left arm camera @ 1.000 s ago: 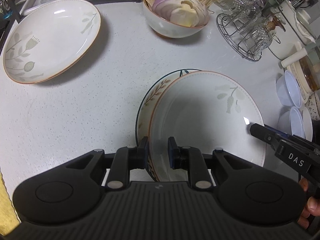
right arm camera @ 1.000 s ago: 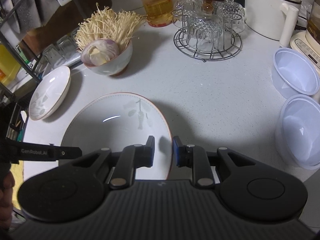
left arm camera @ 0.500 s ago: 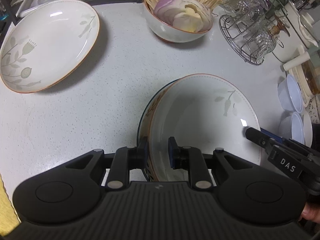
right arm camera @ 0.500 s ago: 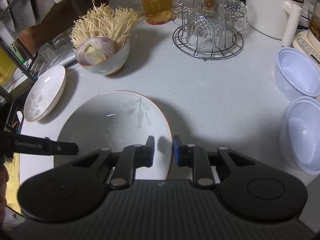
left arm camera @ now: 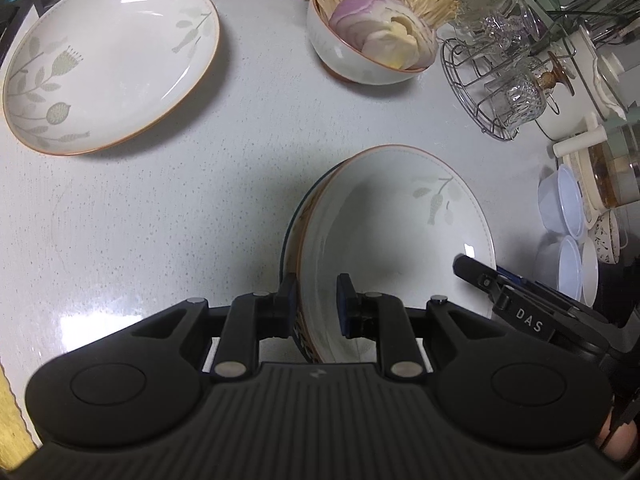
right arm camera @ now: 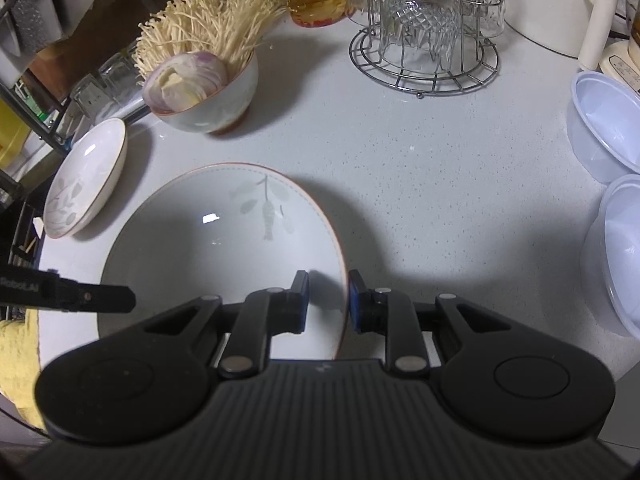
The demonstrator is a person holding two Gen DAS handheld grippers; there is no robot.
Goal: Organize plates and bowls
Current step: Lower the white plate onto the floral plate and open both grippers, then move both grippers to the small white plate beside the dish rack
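A white leaf plate [left arm camera: 400, 220] [right arm camera: 208, 248] with an orange rim lies stacked on a blue-rimmed dish [left arm camera: 291, 240], of which only a thin crescent shows at the left. My left gripper [left arm camera: 316, 304] is shut on the near left rims of both, one finger outside the dish and one inside the plate. My right gripper [right arm camera: 328, 300] is shut on the plate's right rim. Each gripper shows in the other's view: the right gripper [left arm camera: 466, 262] and the left gripper [right arm camera: 128, 302]. A second leaf plate [left arm camera: 112, 60] [right arm camera: 86, 178] lies on the white counter [left arm camera: 200, 200] at the far left.
A bowl of onion and enoki mushrooms [left arm camera: 360, 64] [right arm camera: 208, 96] stands behind the stack. A wire rack of glasses [left arm camera: 500, 92] [right arm camera: 424, 40] is at the back right. Pale plastic bowls [left arm camera: 560, 204] [right arm camera: 604, 120] sit at the right, a yellow cloth [right arm camera: 16, 360] at the left edge.
The crescent of the blue-rimmed dish showing left of the leaf plate has narrowed. Both grippers keep their hold on the rims and have barely moved.
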